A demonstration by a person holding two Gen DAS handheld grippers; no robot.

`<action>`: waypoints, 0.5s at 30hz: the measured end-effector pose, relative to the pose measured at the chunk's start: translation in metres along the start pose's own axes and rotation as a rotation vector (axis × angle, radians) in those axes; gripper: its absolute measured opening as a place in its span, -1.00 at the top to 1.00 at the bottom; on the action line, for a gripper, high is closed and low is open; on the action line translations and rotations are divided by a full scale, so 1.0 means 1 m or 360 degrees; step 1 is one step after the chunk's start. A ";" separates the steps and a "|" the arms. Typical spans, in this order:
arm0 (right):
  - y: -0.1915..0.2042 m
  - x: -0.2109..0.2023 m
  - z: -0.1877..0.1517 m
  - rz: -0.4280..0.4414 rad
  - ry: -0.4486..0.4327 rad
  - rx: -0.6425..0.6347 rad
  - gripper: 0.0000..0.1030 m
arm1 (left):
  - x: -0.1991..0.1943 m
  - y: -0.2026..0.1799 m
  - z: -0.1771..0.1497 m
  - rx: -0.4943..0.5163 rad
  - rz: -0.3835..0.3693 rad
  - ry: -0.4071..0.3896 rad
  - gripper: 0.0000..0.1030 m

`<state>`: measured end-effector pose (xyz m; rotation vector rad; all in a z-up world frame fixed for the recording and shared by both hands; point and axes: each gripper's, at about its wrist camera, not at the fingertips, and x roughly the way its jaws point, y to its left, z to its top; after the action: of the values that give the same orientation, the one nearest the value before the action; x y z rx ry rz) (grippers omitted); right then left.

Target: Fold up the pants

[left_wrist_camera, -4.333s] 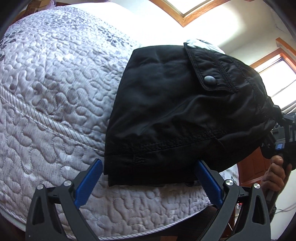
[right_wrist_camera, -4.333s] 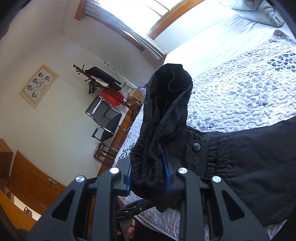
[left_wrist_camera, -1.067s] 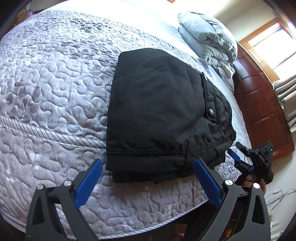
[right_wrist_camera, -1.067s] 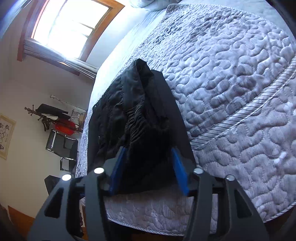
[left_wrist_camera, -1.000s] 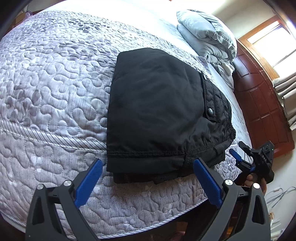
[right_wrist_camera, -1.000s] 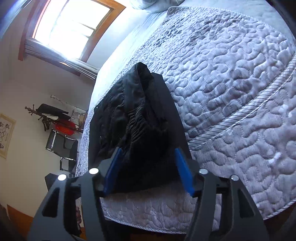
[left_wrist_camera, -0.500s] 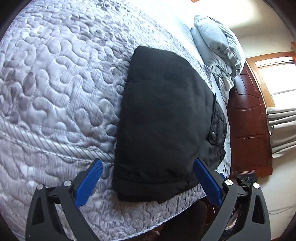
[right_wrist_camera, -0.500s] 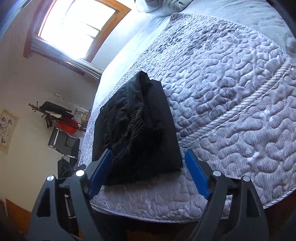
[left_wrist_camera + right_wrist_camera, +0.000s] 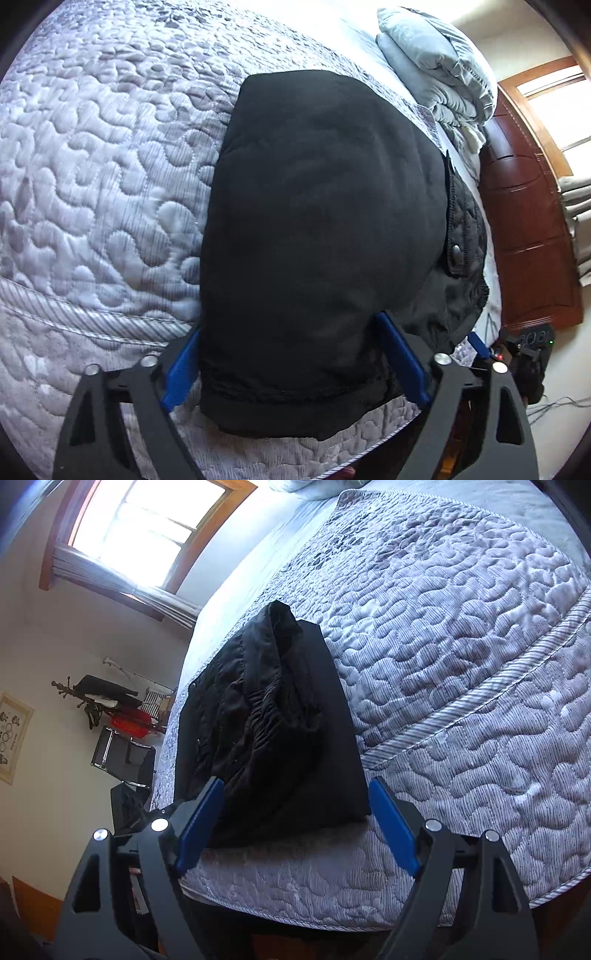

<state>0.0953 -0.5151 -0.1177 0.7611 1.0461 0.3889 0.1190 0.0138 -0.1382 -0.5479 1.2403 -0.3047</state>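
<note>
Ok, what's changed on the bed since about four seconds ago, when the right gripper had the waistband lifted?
The right gripper has let go of the pants; its jaws stand open and clear of the cloth. The waistband, then held up, now lies folded onto the bundle. The left gripper has moved in, and its jaws are closing around the bundle's near edge. The quilt and pillows are unchanged.

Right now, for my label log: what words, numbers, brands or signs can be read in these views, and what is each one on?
None reads for certain.
Pale marks on the black device: digit-like, too blurred.
Framed picture on the wall: too small.
Pants: no label shows.
</note>
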 end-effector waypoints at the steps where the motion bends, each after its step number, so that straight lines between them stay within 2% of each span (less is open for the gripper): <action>1: -0.001 0.002 0.000 -0.0002 0.0004 0.0003 -0.57 | -0.001 -0.001 0.000 -0.0001 0.0013 -0.0003 -0.57; 3: -0.002 0.005 0.001 -0.0008 0.0014 0.0013 -0.57 | -0.004 -0.001 0.001 -0.0018 0.0014 -0.0006 -0.52; 9: 0.003 0.007 0.013 -0.0060 0.0027 -0.0030 -0.57 | -0.005 -0.004 0.000 0.0013 0.0045 -0.0013 -0.52; 15: 0.019 0.006 0.036 -0.0097 0.0013 -0.0150 -0.68 | 0.001 -0.012 0.007 0.0029 0.0082 0.0022 -0.57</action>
<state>0.1307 -0.5121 -0.0979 0.6427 1.0492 0.3866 0.1272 0.0054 -0.1308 -0.4983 1.2618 -0.2763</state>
